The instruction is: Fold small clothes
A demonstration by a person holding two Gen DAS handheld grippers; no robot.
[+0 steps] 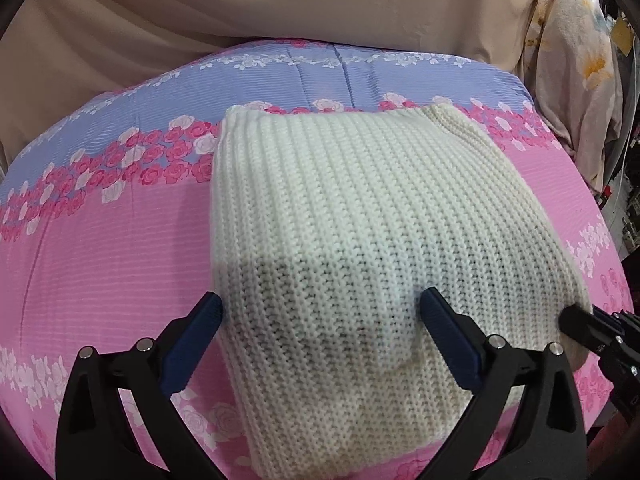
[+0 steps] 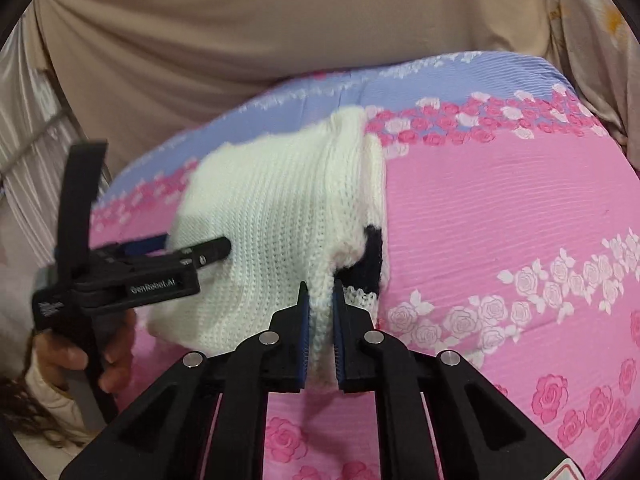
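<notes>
Pinching the white knit sweater (image 2: 276,216) edge in right gripper (image 2: 320,312) fingers, left gripper (image 1: 320,312) fingers spread, carrying the fold over next.

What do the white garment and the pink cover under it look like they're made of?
White garment: chunky rib knit, likely wool or acrylic yarn; matte, with distinct stitch columns. Pink cover: thin woven fabric, finely crinkled in rows, with printed roses; fibre unclear.
</notes>
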